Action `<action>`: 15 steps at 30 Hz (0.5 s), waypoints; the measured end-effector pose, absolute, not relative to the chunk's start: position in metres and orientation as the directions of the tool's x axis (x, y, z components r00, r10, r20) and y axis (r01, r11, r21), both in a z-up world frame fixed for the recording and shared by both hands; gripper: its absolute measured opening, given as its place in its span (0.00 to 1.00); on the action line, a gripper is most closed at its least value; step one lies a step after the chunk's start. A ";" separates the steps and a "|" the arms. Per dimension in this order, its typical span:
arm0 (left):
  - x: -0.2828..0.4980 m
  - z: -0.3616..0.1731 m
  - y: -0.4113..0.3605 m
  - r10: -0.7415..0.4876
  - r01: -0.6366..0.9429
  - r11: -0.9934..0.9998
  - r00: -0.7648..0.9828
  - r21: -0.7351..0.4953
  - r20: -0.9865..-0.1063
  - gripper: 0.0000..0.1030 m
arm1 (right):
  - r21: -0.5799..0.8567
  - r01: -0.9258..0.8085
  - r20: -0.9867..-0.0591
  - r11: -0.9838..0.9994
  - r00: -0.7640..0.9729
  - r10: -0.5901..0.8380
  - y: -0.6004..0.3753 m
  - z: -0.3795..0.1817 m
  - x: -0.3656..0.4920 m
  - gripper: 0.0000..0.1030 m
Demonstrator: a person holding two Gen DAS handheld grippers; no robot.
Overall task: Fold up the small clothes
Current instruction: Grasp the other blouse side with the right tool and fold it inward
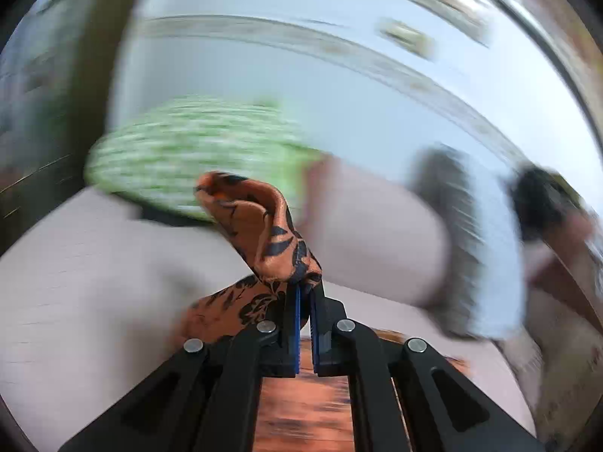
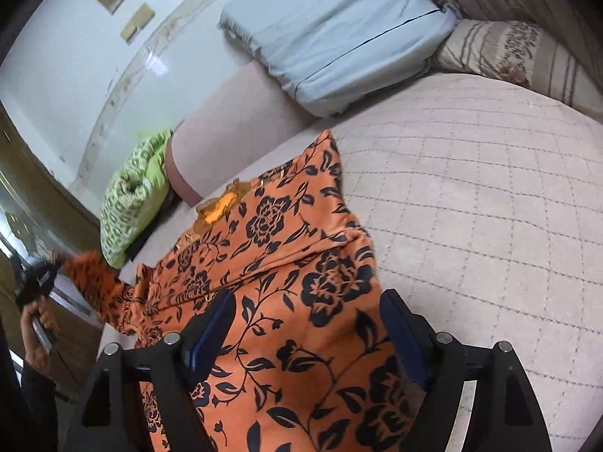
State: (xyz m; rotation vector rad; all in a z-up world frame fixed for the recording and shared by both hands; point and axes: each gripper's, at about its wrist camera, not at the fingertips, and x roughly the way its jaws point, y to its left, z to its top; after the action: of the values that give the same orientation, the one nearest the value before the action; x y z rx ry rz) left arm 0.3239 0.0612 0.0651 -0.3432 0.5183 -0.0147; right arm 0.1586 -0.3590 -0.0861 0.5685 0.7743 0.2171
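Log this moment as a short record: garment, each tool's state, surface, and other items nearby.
garment: orange floral garment, mostly spread on the bed
left tool: left tool shut on a corner of the garment, lifted off the bed
right tool: right tool open over the garment, gripping nothing
surface: quilted beige bed cover
nearby: green patterned cloth at the bed's edge; light blue folded cushion

Orange floral garment (image 2: pixel 286 301) spread on quilted bed (image 2: pixel 490 207); right gripper (image 2: pixel 307 339) above it, jaws wide (nothing pinched). Green cloth (image 2: pixel 132 196) at ten o'clock.
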 end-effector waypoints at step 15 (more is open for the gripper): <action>0.390 -0.115 -0.208 -0.274 0.253 0.950 0.403 -0.182 -0.873 0.53 | 0.674 0.014 -0.502 0.739 0.742 0.444 -0.408 -0.101 0.143 0.79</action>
State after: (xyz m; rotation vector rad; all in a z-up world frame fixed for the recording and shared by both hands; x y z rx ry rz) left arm 0.3903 -0.2077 -0.1153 -0.0220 1.1073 -0.3328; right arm 0.1430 -0.4076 -0.1010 0.7108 0.7055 0.2588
